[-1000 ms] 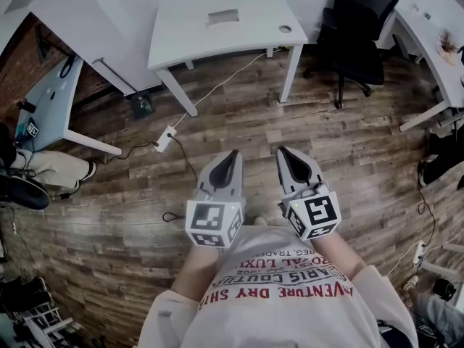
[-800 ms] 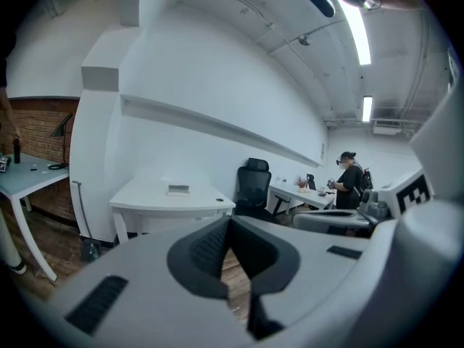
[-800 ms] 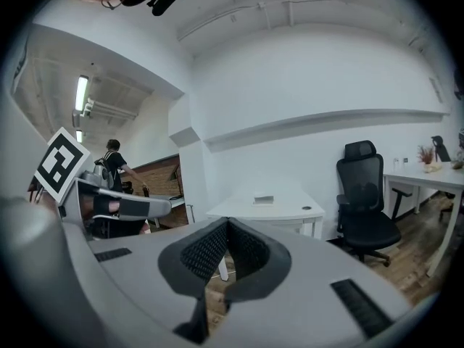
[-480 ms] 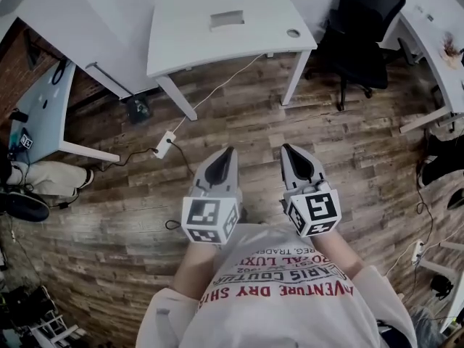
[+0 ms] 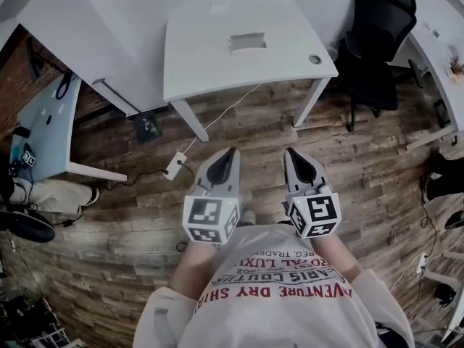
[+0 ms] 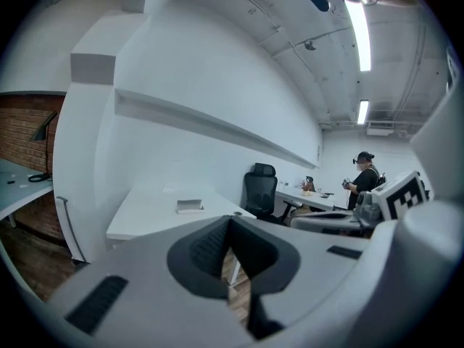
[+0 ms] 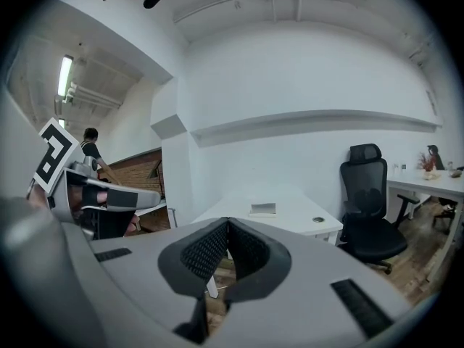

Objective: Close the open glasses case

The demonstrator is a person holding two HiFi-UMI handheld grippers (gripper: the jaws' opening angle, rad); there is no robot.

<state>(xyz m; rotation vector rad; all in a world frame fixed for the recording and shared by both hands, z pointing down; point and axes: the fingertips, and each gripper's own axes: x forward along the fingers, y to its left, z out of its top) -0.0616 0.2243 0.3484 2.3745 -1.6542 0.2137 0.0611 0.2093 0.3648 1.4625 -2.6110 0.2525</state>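
A person held the left gripper and right gripper side by side, jaws together, empty; a case lay on the table at twelve o'clock.

The small grey glasses case lies flat on the white desk

A white desk stands at 12 o'clock, 1 black office chair at 2 o'clock, a power strip on the wooden floor at 10 o'clock.
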